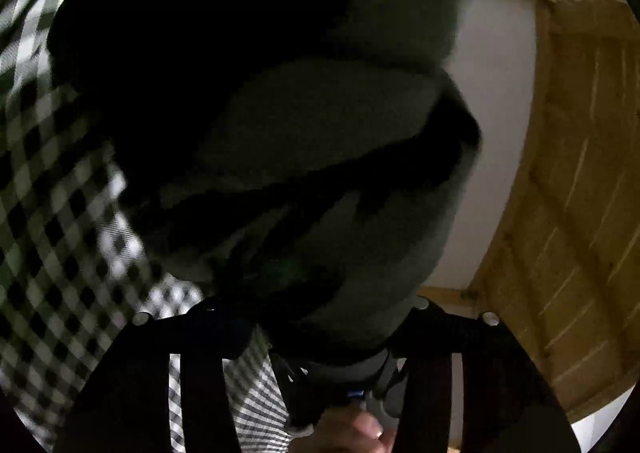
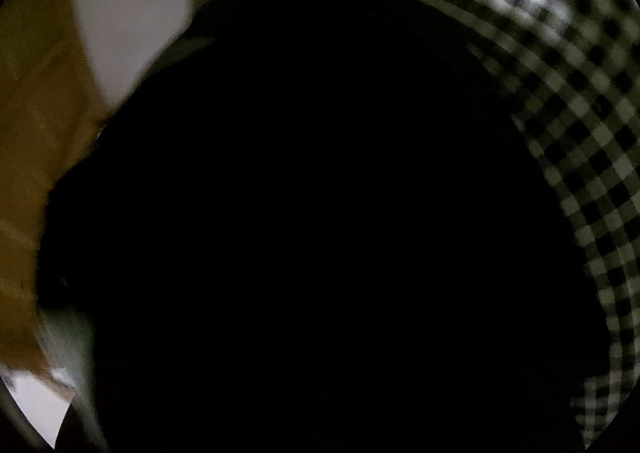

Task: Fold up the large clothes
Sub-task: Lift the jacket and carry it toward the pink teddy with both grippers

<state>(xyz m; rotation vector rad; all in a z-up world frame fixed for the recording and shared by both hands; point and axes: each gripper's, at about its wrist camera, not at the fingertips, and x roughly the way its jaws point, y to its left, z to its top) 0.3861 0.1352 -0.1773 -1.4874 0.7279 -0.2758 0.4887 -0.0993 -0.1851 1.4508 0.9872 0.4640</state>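
white wall point(image 1: 492, 125), wooden door point(image 1: 580, 173)

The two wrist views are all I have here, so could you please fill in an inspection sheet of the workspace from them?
Surface: black-and-white checked cloth, also along the right edge of the right wrist view.
Job's things: dark garment, bunched close against the left camera; it blacks out most of the right wrist view.
Clutter: nothing seen.
Grippers: left gripper has its fingers partly buried in the garment, closure unclear; right gripper hidden behind fabric.
Cables: nothing seen.
Surroundings: wooden door and white wall behind.
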